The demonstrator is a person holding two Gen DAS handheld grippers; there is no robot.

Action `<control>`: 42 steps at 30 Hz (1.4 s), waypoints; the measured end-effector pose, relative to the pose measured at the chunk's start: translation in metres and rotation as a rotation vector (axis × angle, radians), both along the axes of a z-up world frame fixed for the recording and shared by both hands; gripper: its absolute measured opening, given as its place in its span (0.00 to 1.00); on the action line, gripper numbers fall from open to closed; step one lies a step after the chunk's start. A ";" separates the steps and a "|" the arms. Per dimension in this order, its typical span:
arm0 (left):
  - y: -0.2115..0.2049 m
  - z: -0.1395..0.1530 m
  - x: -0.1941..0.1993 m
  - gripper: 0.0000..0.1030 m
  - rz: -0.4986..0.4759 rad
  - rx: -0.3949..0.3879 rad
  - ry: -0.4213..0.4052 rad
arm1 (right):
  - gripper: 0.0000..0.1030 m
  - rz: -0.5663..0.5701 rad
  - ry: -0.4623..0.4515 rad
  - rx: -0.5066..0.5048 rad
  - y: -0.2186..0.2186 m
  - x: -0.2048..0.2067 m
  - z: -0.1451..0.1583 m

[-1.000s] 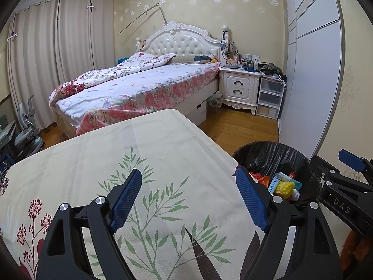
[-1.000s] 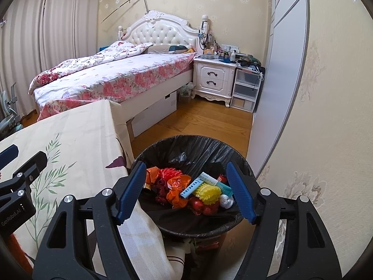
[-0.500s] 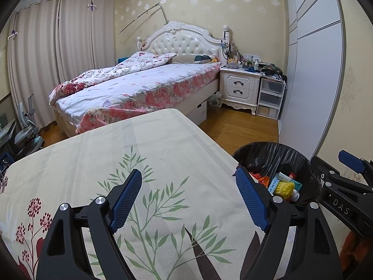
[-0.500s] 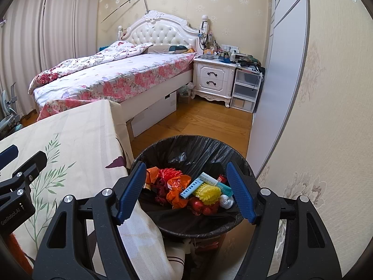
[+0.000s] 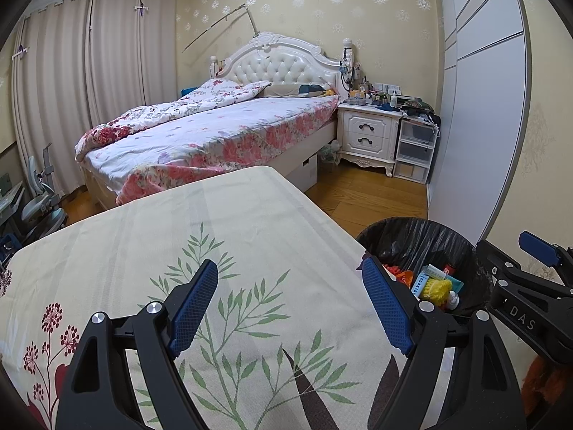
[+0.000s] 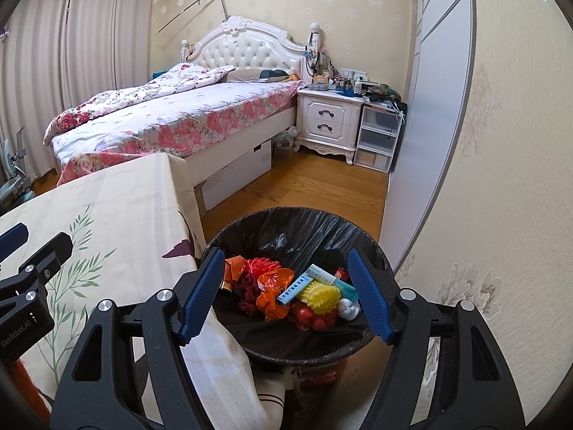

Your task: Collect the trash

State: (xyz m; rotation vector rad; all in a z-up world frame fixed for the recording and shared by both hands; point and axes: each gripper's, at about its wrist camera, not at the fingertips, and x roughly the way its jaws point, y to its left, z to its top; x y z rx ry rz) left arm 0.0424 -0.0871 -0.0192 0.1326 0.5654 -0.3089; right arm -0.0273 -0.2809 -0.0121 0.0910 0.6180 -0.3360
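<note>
A round bin with a black liner [image 6: 293, 229] stands on the floor beside the table's right edge; it also shows in the left wrist view [image 5: 422, 240]. Inside lie orange wrappers [image 6: 274, 286], a yellow spiky ball [image 6: 322, 295], a blue-white tube [image 6: 295, 286] and a white crumpled ball [image 6: 348, 309]. My right gripper [image 6: 284, 292] is open and empty, held above the bin. My left gripper [image 5: 290, 304] is open and empty above the leaf-printed tablecloth [image 5: 179, 236].
A bed with floral bedding [image 5: 215, 132] stands beyond the table. A white nightstand [image 5: 369, 136] and plastic drawers [image 5: 415, 154] stand at the back right. A grey wardrobe [image 5: 476, 107] and a wall are close to the right of the bin. Wood floor [image 6: 304, 182] lies between.
</note>
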 end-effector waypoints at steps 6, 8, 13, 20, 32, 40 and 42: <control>0.000 -0.001 0.000 0.78 0.000 0.000 0.000 | 0.68 0.000 0.001 0.000 0.000 0.000 0.000; 0.000 -0.001 0.000 0.78 0.000 -0.001 0.002 | 0.68 0.001 0.001 0.000 0.000 0.000 0.000; -0.001 -0.004 -0.001 0.78 0.001 -0.004 0.007 | 0.68 0.001 0.001 0.000 0.000 0.000 0.000; -0.001 -0.005 -0.001 0.78 0.002 -0.004 0.007 | 0.68 0.001 0.001 0.000 0.000 0.000 0.000; -0.001 -0.007 -0.001 0.78 -0.001 -0.002 0.007 | 0.68 0.001 0.003 0.001 0.000 0.001 -0.001; -0.004 -0.005 -0.004 0.78 0.010 0.020 -0.017 | 0.68 0.000 0.003 0.001 0.000 0.001 -0.001; -0.006 -0.004 -0.005 0.78 0.014 0.021 -0.029 | 0.68 0.001 0.004 0.001 0.000 0.001 -0.001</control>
